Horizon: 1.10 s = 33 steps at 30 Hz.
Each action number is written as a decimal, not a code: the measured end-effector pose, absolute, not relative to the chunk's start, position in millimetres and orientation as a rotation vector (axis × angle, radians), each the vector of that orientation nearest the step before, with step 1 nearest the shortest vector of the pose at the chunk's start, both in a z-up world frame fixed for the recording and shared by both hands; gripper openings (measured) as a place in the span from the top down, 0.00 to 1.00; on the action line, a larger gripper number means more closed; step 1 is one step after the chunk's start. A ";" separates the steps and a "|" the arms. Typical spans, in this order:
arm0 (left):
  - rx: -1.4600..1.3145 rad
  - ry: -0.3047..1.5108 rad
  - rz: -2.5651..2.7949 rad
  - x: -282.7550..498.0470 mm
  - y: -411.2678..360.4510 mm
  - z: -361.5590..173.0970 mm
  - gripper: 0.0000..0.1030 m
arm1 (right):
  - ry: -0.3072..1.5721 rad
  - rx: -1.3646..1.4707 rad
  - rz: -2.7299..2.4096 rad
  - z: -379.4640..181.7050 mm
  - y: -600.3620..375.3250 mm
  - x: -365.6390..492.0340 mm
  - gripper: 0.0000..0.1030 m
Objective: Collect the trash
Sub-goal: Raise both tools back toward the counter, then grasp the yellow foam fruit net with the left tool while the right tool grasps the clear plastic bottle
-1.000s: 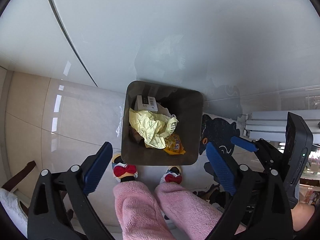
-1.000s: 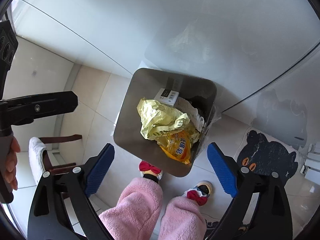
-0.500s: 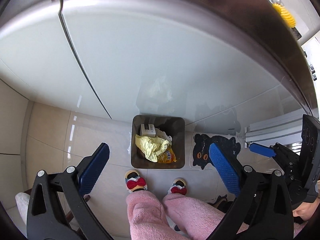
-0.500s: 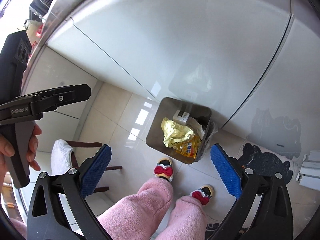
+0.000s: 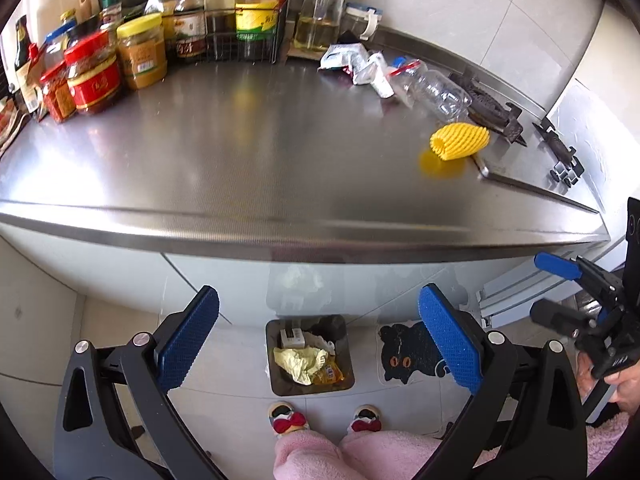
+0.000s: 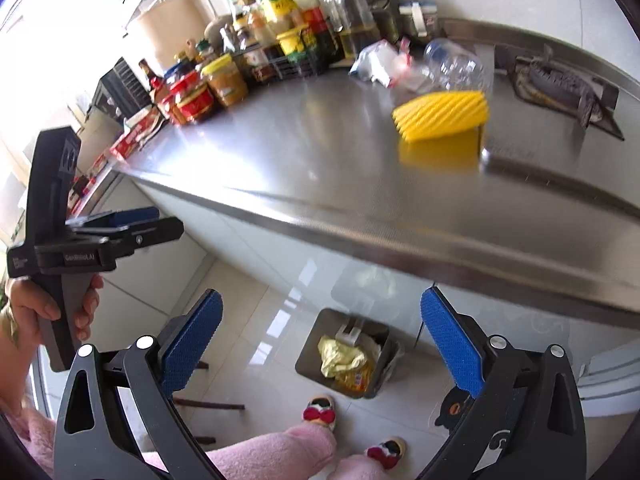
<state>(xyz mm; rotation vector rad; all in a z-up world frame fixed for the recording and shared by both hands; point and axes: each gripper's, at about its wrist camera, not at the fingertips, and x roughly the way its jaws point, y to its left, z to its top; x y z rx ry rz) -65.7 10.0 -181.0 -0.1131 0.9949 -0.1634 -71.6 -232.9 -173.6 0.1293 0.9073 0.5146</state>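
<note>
A dark square trash bin (image 5: 344,386) (image 6: 310,354) stands on the floor below the counter, holding crumpled yellow paper (image 5: 298,363) (image 6: 340,356), an orange wrapper and a small white box. On the steel counter (image 5: 240,152) lie a yellow foam fruit net (image 5: 460,142) (image 6: 444,116), a crushed clear plastic bottle (image 5: 434,90) (image 6: 452,66) and crumpled white wrappers (image 5: 356,64) (image 6: 374,60). My left gripper (image 5: 318,340) and right gripper (image 6: 320,340) are both open and empty, raised to counter-edge height in front of it.
Jars and sauce bottles (image 5: 140,36) crowd the counter's back left. A gas hob with black grates (image 5: 500,116) lies at the right. A person's pink-trousered legs and slippers (image 5: 326,424) stand by the bin, beside a black cat mat (image 5: 408,354).
Both grippers rose from just over the bin to counter height. The counter top with its trash has come into view, and the bin now looks small and far below.
</note>
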 end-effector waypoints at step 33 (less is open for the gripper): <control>0.127 0.979 -0.648 118.2 -136.0 -211.4 0.20 | 0.926 0.137 0.300 -159.3 -274.6 197.1 0.16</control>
